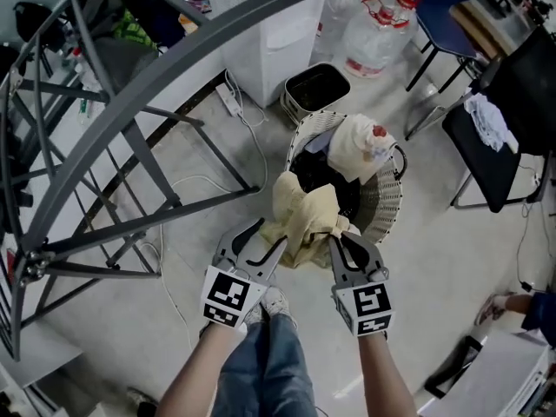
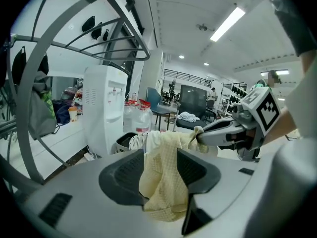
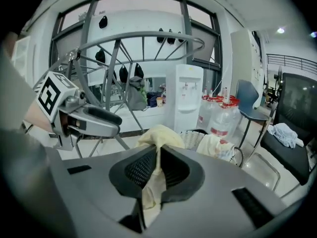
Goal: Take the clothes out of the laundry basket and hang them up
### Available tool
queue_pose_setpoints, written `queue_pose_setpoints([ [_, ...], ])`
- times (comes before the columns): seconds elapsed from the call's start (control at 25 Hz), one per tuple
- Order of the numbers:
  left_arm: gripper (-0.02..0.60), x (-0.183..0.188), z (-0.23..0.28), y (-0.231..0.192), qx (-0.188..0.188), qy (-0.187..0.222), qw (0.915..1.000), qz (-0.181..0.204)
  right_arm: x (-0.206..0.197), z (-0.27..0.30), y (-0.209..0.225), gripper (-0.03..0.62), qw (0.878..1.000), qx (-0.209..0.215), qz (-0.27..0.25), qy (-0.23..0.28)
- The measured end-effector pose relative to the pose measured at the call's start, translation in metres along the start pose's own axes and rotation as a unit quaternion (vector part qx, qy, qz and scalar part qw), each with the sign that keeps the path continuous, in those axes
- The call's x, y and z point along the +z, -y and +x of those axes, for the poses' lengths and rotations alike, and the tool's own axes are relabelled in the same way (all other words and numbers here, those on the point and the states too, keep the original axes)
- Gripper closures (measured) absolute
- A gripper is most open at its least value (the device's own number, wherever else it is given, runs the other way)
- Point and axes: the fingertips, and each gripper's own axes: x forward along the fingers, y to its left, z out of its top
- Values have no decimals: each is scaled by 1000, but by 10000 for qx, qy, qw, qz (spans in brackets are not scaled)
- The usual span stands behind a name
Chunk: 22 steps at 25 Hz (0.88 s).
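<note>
Both tools are clamped on the yellow garment (image 1: 304, 211): the left gripper (image 1: 268, 237) bites a thick wad and the right gripper (image 1: 340, 233) pinches a thin edge, just above the laundry basket (image 1: 387, 202). I'd draw the grips apart so the cloth opens flat before it goes to the rack (image 1: 130, 102). It's crumpled, apparently running jaw to jaw, with folds drooping beneath.

The head view is evenly lit but rather dim, with soft shadows on the pale floor (image 1: 434, 259). In the left gripper view a ceiling strip light (image 2: 227, 24) glares white. Both gripper views bend strongly and darken at the corners.
</note>
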Motion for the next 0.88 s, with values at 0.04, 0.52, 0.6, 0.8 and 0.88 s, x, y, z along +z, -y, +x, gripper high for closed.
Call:
queue_pose_setpoints([
  [0.04,364,7,-5,1,-17,28,10000,18,10,-8,-1,563,9999,3,-9,111],
  [0.52,364,95,-64,19,-78,320,9994,105,130,-104,2,565,9949,223,-339,920],
  [0.6,363,116,-75,22,-51,421,9991,84,150,-121,-2,565,9947,275,-380,916],
  [0.8,362,170,-94,31,-127,635,9973,338,201,-160,-9,565,9912,346,-477,1186],
  [0.88,348,188,-105,38,-242,712,9964,403,218,-180,-14,565,9901,348,-405,1299],
])
